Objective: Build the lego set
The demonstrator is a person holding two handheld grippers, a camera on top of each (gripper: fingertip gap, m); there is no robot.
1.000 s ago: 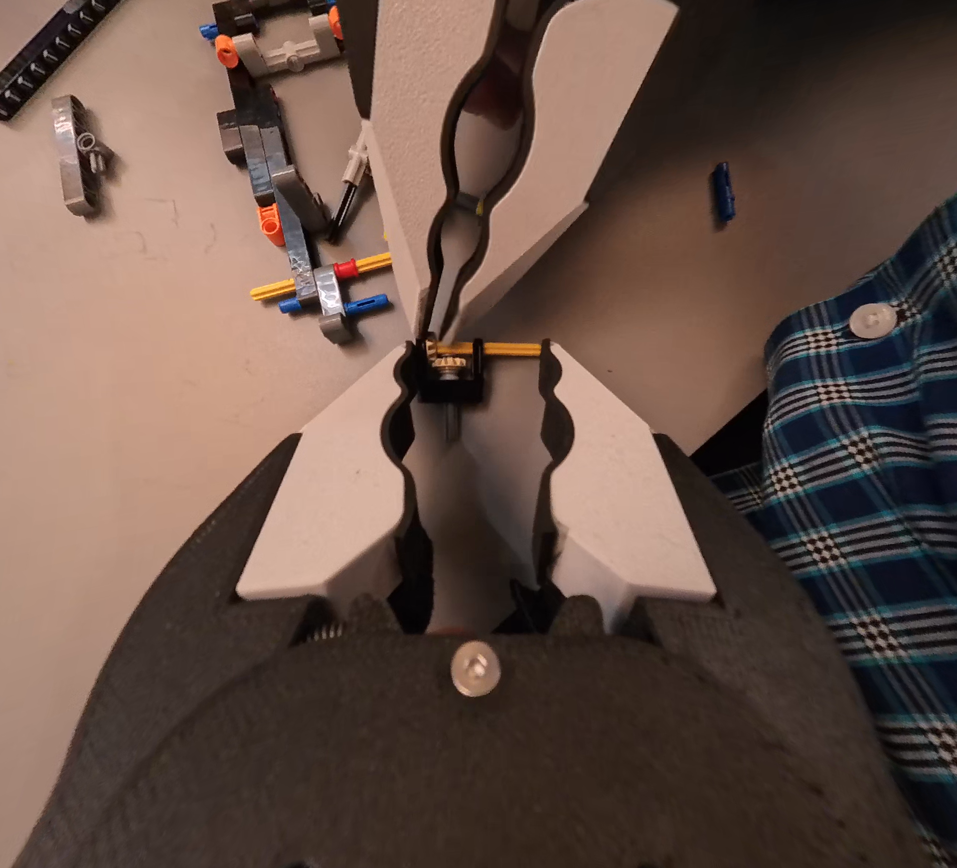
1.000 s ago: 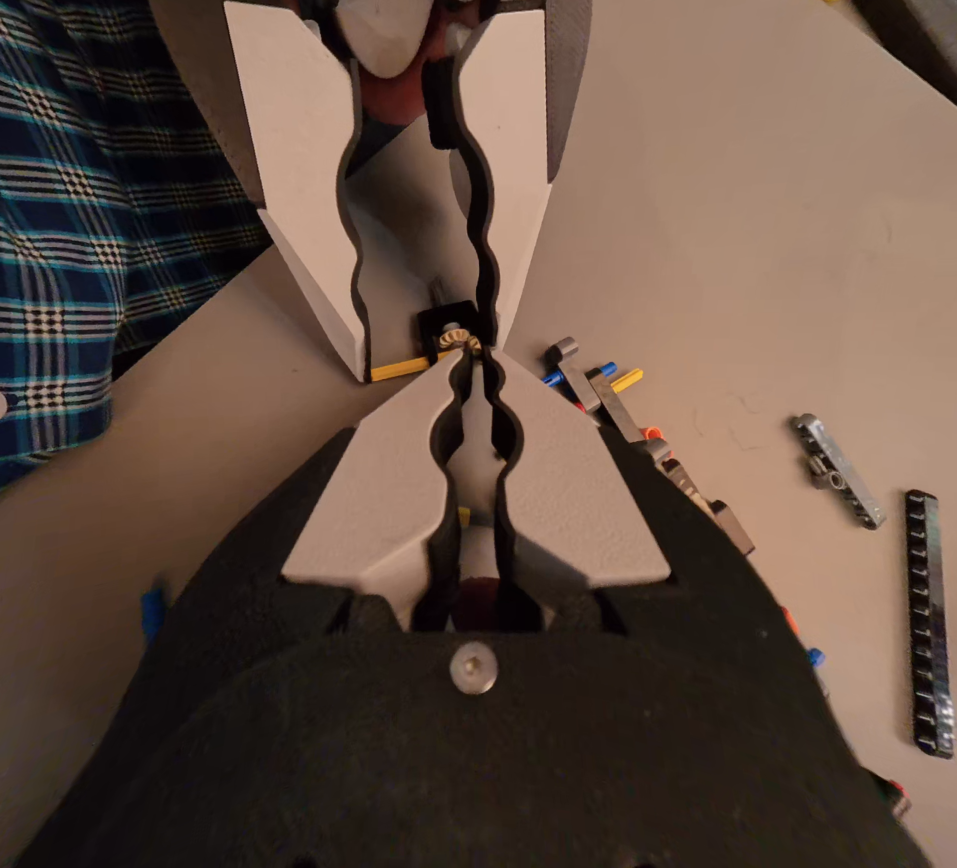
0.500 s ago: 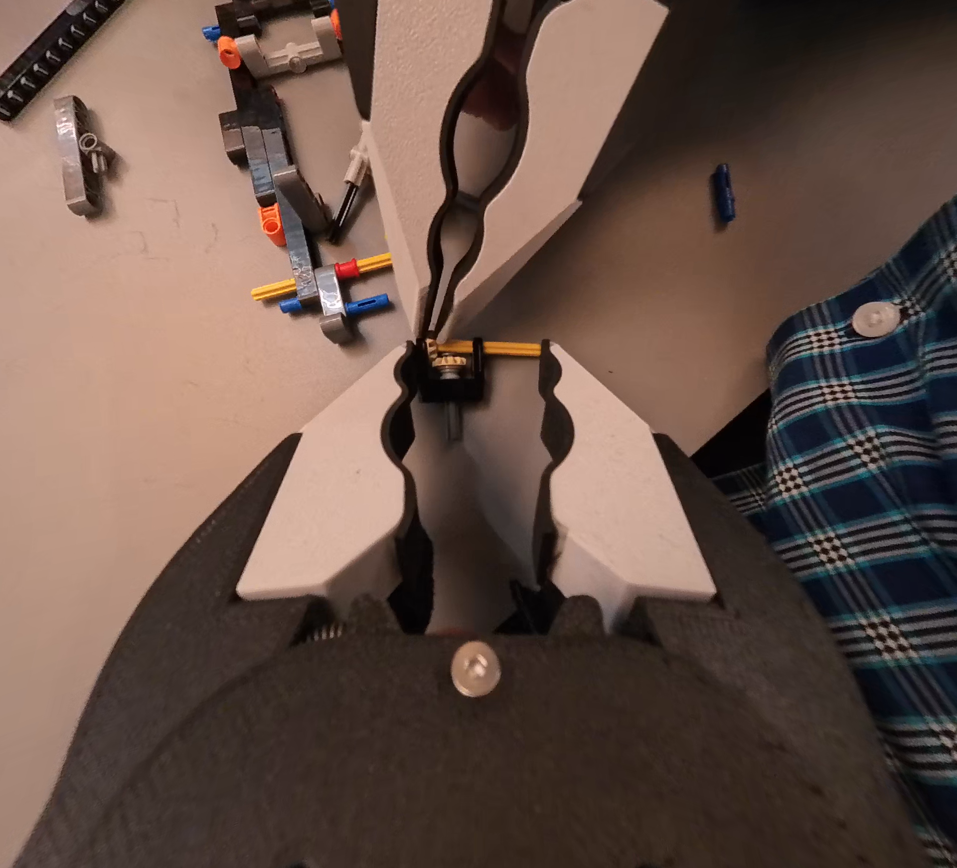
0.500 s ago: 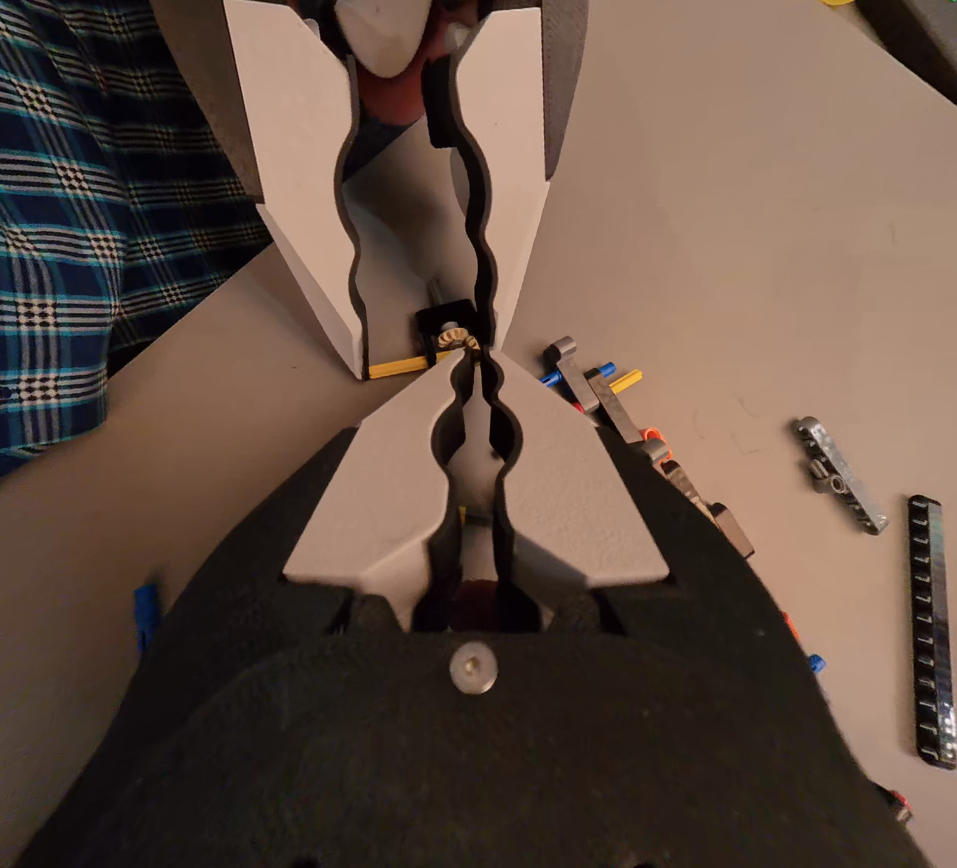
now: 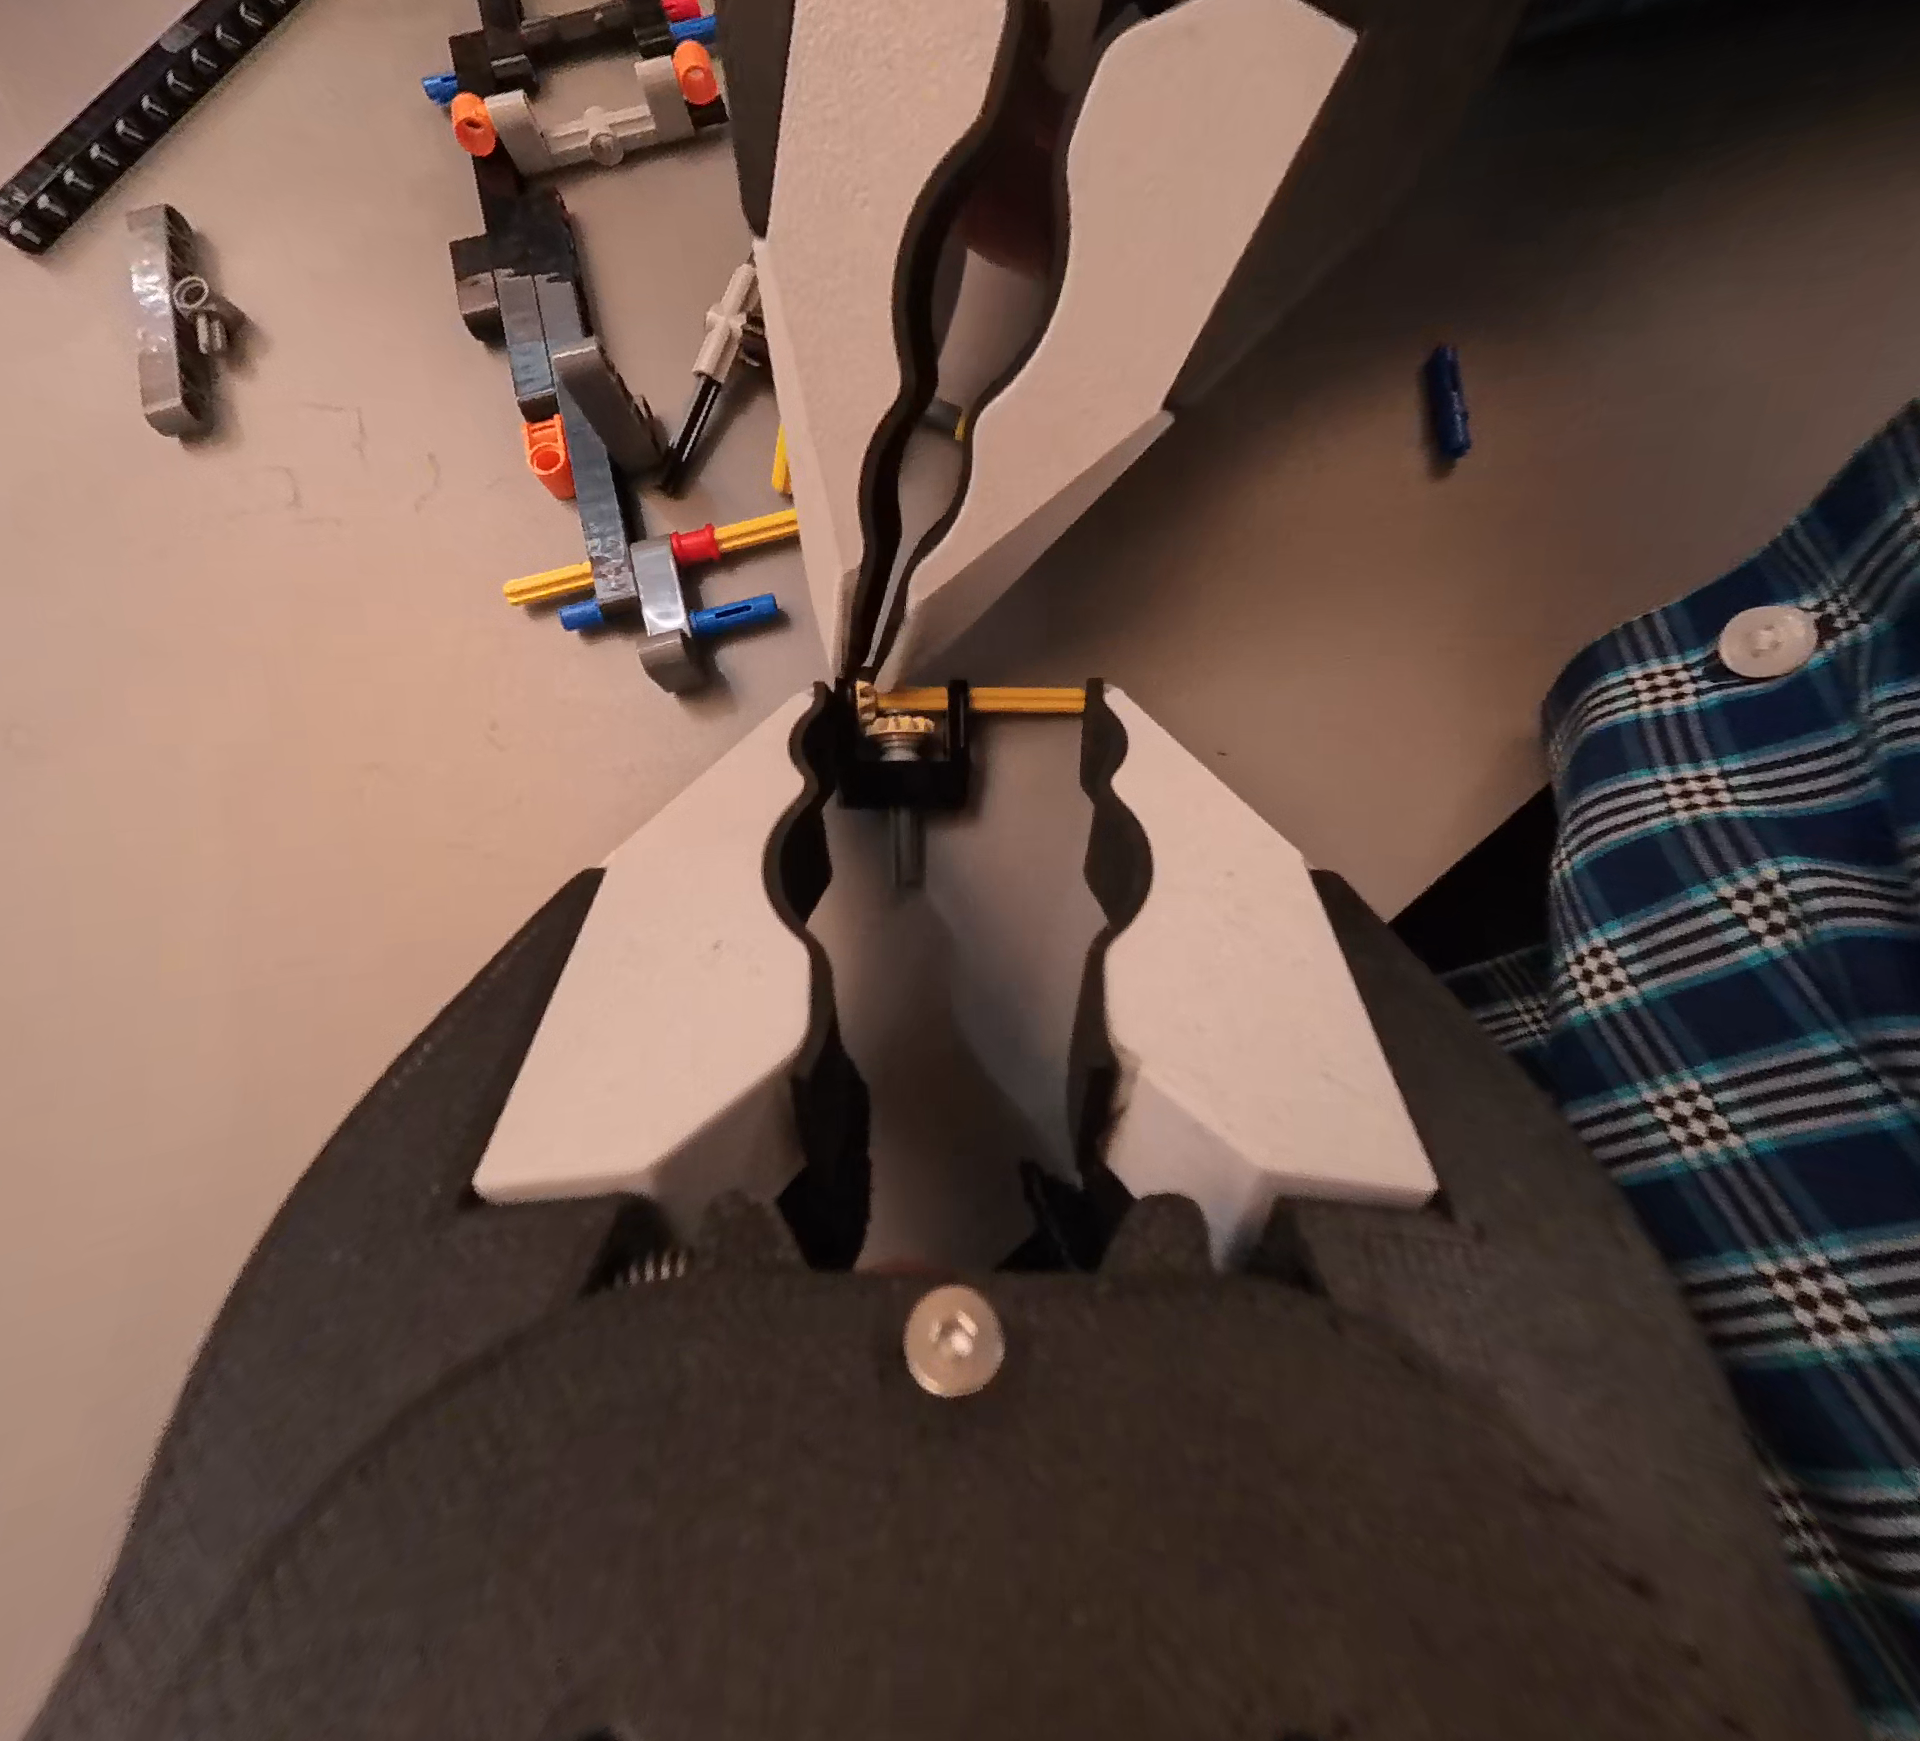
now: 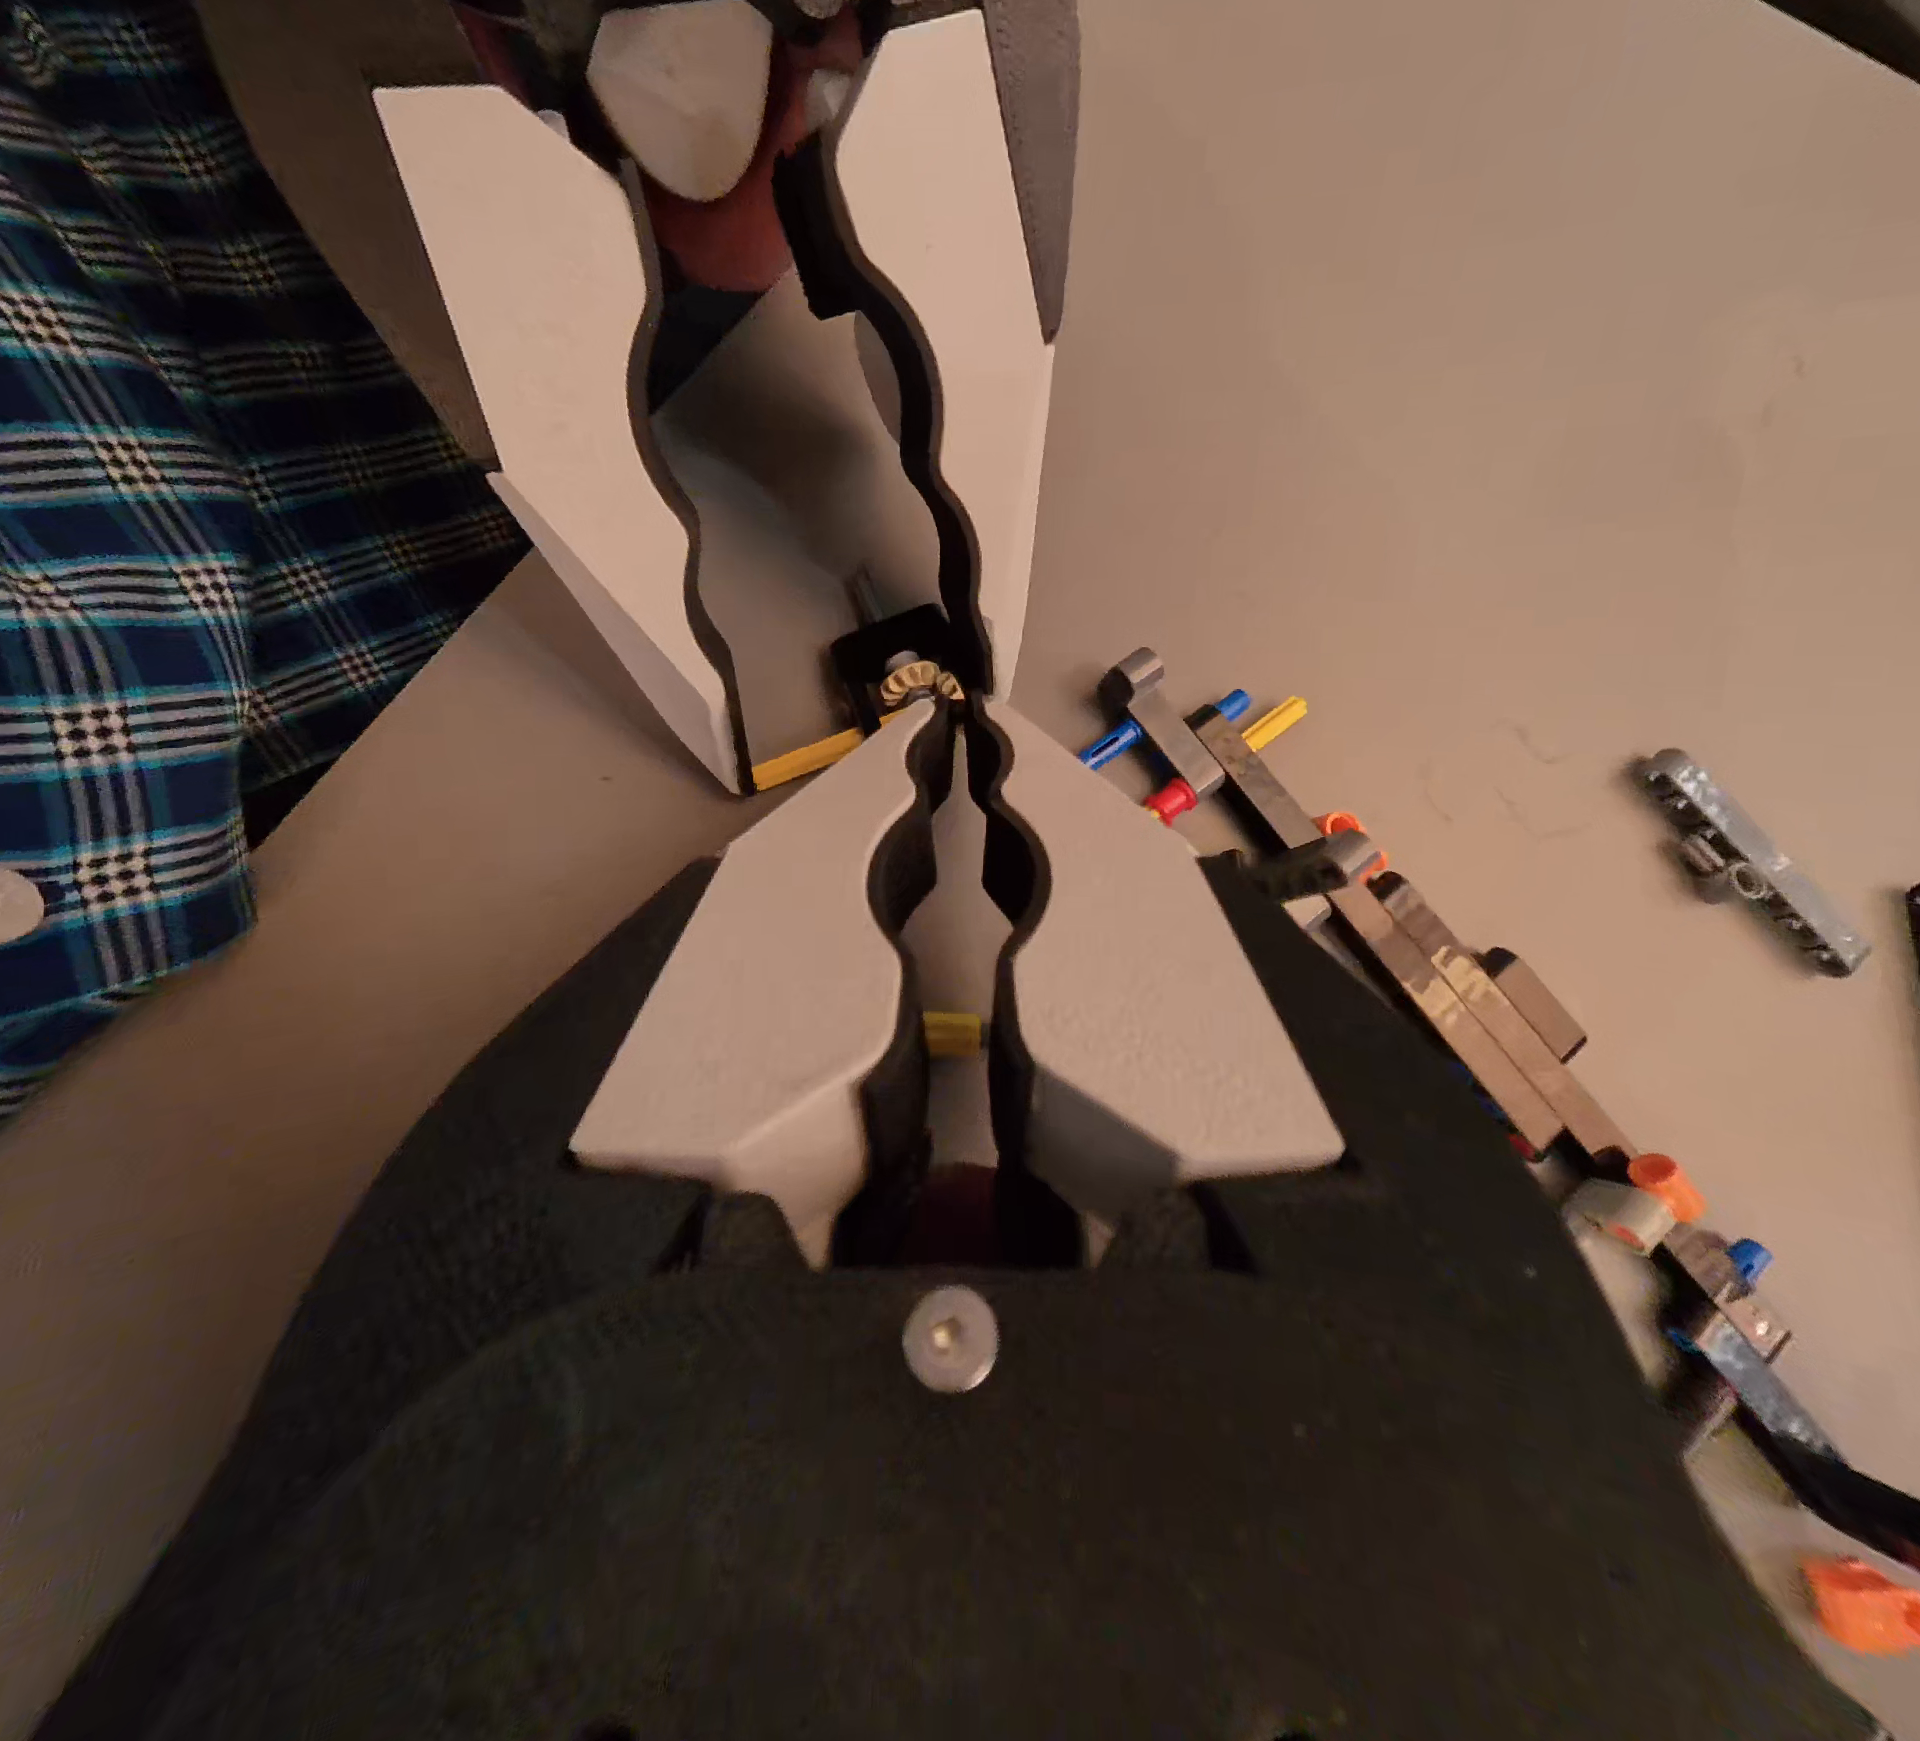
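**Gear seating inside the black bracket**

Gear work, held clear above the bench. Left claw closed lengthwise on the small assembly: one finger against the black bracket, the other on the far end of the yellow axle that runs out of the bracket's side. Tan gear inside the bracket, with a grey pin poking out of the bracket's back. Right claw pinched narrow, tips right at the bracket's open mouth beside the gear. Cannot tell whether those tips grip a part or merely press on it.

To do this well:
- Keep the left grip firm and square, so the axle cannot skew in the bracket.
- Push along the axle's line only, in small nudges.
- Check that the teeth mesh rather than ride tooth on tooth.
- Avoid twisting; probably little margin before the axle slips off the far finger.

Half-built frame and loose blue pin lying on the bench, well apart from the bracket on opposite sides.

No brand, label or readable writing anywhere in either view.
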